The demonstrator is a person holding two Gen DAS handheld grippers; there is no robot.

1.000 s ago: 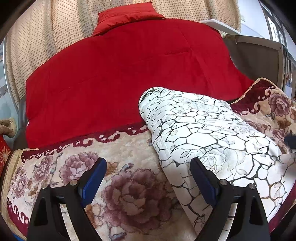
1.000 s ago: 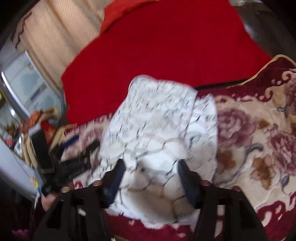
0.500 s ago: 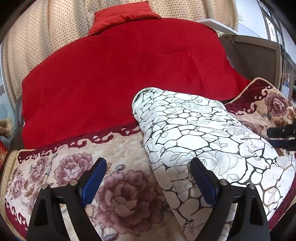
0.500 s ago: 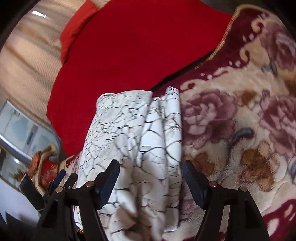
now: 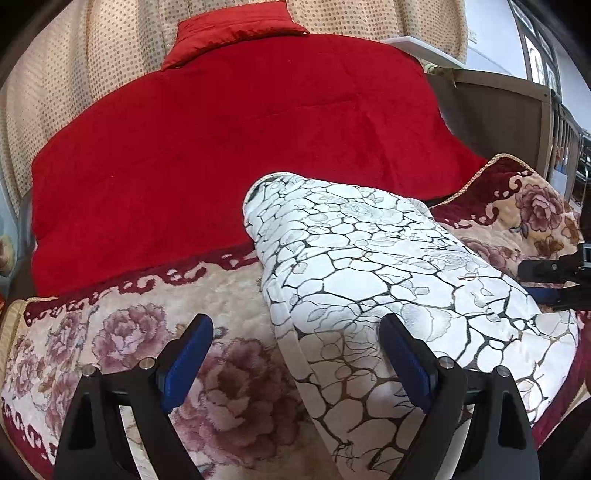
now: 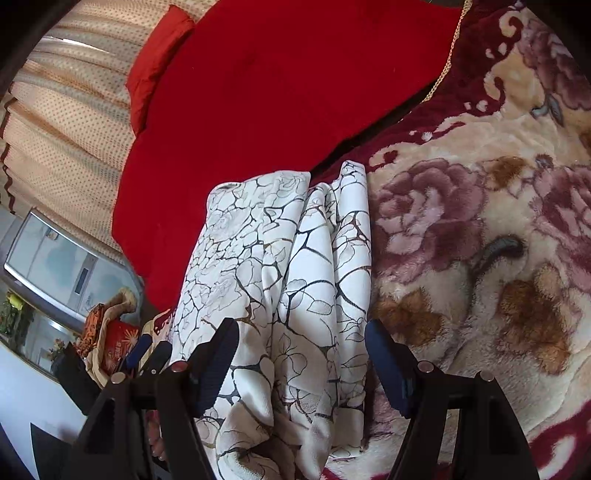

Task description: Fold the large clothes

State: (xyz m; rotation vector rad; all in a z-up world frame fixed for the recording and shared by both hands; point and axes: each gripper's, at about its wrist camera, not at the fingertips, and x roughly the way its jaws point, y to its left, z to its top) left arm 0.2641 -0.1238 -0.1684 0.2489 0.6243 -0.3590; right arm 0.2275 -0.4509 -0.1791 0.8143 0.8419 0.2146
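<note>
From the left wrist camera, the white cloth (image 5: pixel 388 280) lay folded into a long, thick bundle on the flowered blanket (image 5: pixel 122 347). The cloth was white with dark, crack-like lines and pale rose shapes all over it. Its far end almost reached the red quilt (image 5: pixel 229 147), which covered the back of the bed. A red pillow (image 5: pixel 236 33) sat behind the quilt, against a dotted curtain (image 5: pixel 66 74). The left gripper (image 5: pixel 295 358) had its two blue-padded fingers spread wide apart. The left edge of the cloth ran between them, but the pads did not press on it. One finger was over the blanket and the other was over the cloth. At the right edge, part of the right gripper (image 5: pixel 554 273) showed beside the cloth.

From the right wrist camera, the same cloth (image 6: pixel 280 280) looked bunched, with long soft folds running away from the camera. Its near end hung in loose wrinkles. It lay on the blanket (image 6: pixel 480 258), with the red quilt (image 6: pixel 288 74) past its far end. The right gripper (image 6: pixel 301 358) also had its fingers apart, one on each side of the cloth. The left pad may have brushed the cloth, but that was hard to tell. The left gripper (image 6: pixel 147 354) showed at the lower left, past the cloth.
</note>
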